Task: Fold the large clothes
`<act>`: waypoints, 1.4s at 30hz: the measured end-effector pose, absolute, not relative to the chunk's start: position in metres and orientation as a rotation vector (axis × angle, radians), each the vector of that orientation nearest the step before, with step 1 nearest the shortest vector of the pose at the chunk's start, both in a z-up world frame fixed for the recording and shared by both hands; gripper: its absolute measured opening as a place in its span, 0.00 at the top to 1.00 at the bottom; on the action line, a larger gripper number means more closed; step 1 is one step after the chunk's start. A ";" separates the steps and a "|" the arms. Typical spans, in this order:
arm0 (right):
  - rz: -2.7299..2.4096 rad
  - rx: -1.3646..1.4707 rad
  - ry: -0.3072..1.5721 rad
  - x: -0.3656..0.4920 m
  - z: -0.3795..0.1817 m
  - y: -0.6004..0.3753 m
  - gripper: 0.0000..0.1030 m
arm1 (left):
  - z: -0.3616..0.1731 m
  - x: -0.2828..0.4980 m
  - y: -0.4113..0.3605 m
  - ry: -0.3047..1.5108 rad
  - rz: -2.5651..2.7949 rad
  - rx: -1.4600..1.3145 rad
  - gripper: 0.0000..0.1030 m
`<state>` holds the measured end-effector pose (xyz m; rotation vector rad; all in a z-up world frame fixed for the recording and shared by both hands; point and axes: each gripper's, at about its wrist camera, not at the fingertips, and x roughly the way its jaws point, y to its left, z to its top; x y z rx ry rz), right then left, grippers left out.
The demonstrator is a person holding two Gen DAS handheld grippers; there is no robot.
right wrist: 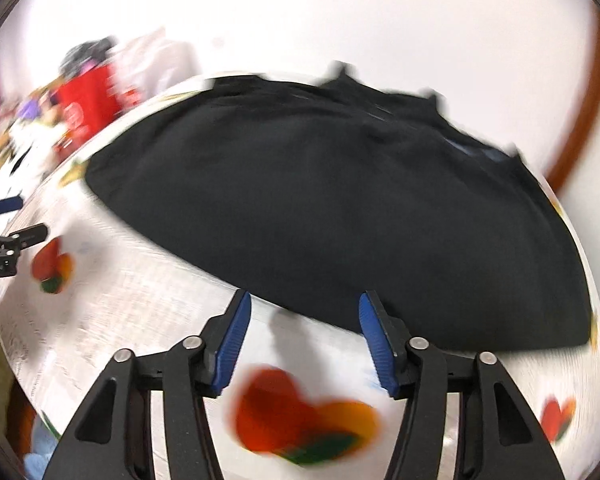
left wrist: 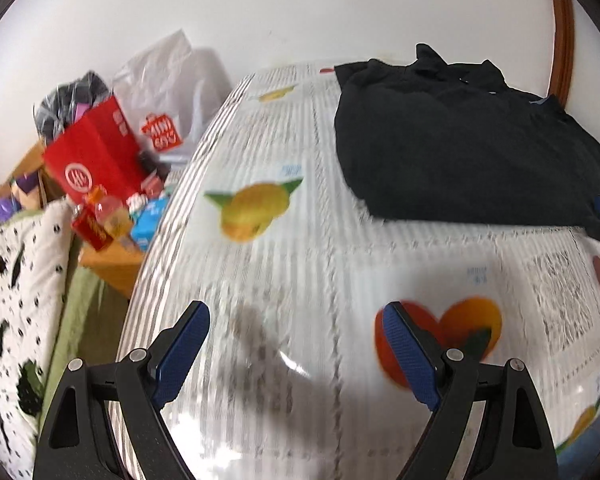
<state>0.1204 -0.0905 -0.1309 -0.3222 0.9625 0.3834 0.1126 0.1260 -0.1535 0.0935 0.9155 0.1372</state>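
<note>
A black garment [left wrist: 460, 148] lies folded on the white fruit-print table cover [left wrist: 300, 264], at the far right in the left wrist view. It fills the middle of the right wrist view [right wrist: 340, 208]. My left gripper [left wrist: 296, 312] is open and empty above the bare cover, well to the near left of the garment. My right gripper [right wrist: 304, 300] is open and empty, its fingertips at the garment's near edge. The left gripper shows at the left edge of the right wrist view [right wrist: 8, 220]. Both views are motion-blurred.
Left of the table stand a red paper bag [left wrist: 96, 156], a white plastic bag [left wrist: 172, 92], small boxes [left wrist: 148, 224] and a spotted white cushion [left wrist: 20, 300]. A white wall is behind. A brown curved frame [left wrist: 562, 36] is at the far right.
</note>
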 end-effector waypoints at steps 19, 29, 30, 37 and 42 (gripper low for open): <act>0.713 -0.550 0.889 0.161 -0.156 0.080 0.51 | -0.165 0.105 0.164 0.934 0.092 -0.095 0.15; 0.686 -0.480 0.827 0.175 -0.137 0.095 0.93 | -0.163 0.114 0.168 0.923 0.070 -0.131 0.15; 0.697 -0.429 0.826 0.178 -0.128 0.093 0.93 | -0.162 0.115 0.168 0.921 0.070 -0.136 0.15; 0.668 -0.100 0.697 0.189 -0.059 0.026 0.94 | -0.148 0.110 0.154 0.884 0.041 -0.136 0.15; 0.492 0.076 0.608 0.193 -0.030 -0.062 0.94 | -0.134 0.112 0.131 0.845 -0.008 -0.119 0.15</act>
